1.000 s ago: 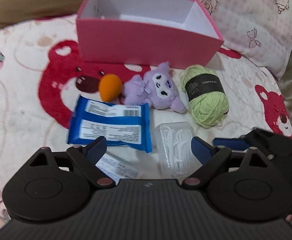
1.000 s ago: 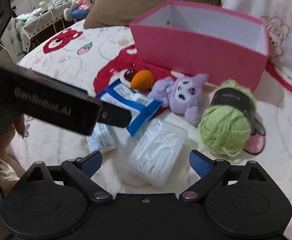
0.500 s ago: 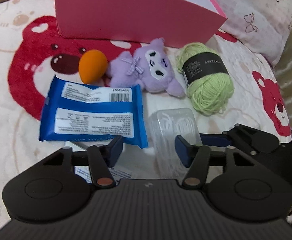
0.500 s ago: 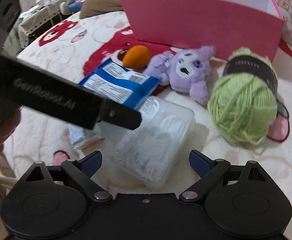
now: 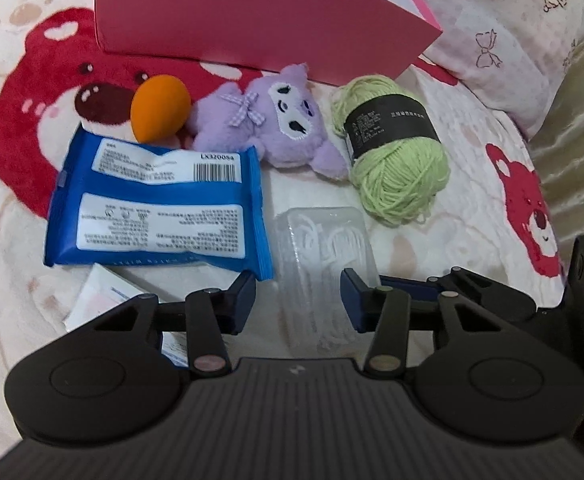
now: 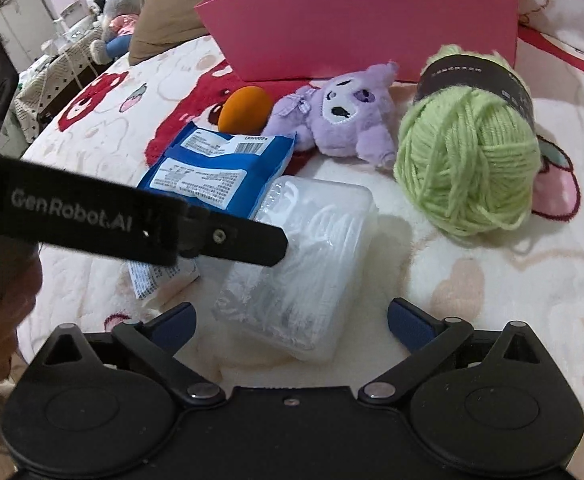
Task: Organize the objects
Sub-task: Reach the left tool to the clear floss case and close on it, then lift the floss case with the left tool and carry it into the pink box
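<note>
A clear plastic box of floss picks [image 5: 324, 268] lies on the bedspread. My left gripper [image 5: 298, 292] is open with its fingers on either side of the box's near end. The box also shows in the right wrist view [image 6: 308, 256], between the open fingers of my right gripper [image 6: 292, 322]. Behind it lie a blue wipes packet [image 5: 160, 200], an orange sponge egg [image 5: 160, 106], a purple plush toy [image 5: 268, 120] and a green yarn ball [image 5: 396, 148]. A pink box [image 5: 252, 16] stands open at the back.
A small white sachet [image 5: 100, 300] lies under the left gripper's left finger. A patterned pillow [image 5: 500, 32] lies to the right of the pink box. In the right wrist view the left gripper's black body [image 6: 92, 216] crosses the left side. The bed edge [image 6: 52, 128] is at the left.
My left gripper has moved forward and narrowed its jaws around the floss box. My right gripper has moved closer to the same box and stays wide open.
</note>
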Available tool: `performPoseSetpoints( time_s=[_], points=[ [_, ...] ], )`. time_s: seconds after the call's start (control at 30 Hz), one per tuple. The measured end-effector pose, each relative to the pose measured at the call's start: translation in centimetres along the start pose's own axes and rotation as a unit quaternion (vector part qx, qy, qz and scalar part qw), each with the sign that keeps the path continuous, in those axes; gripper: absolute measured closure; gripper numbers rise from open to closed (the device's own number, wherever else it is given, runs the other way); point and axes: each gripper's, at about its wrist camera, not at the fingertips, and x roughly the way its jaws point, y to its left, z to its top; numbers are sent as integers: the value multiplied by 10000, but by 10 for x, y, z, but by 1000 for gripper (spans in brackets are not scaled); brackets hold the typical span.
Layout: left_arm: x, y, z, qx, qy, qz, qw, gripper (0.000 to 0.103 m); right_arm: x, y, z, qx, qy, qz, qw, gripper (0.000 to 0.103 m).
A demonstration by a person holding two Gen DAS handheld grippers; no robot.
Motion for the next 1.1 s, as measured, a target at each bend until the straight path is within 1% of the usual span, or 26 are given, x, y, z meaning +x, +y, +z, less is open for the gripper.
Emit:
performPoseSetpoints(
  time_s=[0.03,0.07,0.1,0.13,0.2,0.27,0.37,0.4,0.5,0.57,0.63,0.8,0.97,1.1],
  points=[
    [0,0,0,-5,11,-22,10000,58,-1,1,-2,4,-32,-45,10000,0],
    [1,0,-1,4,42,-54,10000,57,-1,3,-3,-6,-62,-110,9999,3],
    [3,0,-1,18,125,-116,9999,56,-3,5,-4,-42,-102,-219,9997,11],
    [5,1,-1,-32,206,-208,9996,57,-4,7,-4,-97,-136,-363,9992,13],
    [10,0,-3,-83,327,-342,9988,56,-6,9,-6,-204,-205,-352,9990,23],
    [11,-4,-5,-5,294,-309,9991,56,-9,14,-7,-370,-271,-276,9986,31],
    [9,-8,-6,85,184,-213,9996,58,-5,20,-9,-622,-271,-440,9967,31],
    [9,-7,-6,62,169,-255,9995,61,-5,18,-9,-579,-287,-419,9970,31],
    [7,-6,-6,41,129,-291,9995,65,-3,10,-9,-322,-290,-292,9986,31],
    [6,-5,-6,8,94,-293,9995,65,-4,10,-9,-296,-329,-281,9986,31],
    [2,-6,-6,-4,48,-272,9996,65,-6,15,-11,-426,-383,-354,9977,31],
    [-12,-11,-3,92,-189,-323,9993,65,-17,19,-9,-547,-617,-367,9959,32],
    [-28,-19,-1,397,-504,-357,9973,64,-27,26,-2,-727,-806,-468,9930,32],
    [-43,-22,5,553,-734,-471,9947,64,-37,30,5,-952,-981,-519,9892,32]
  ],
)
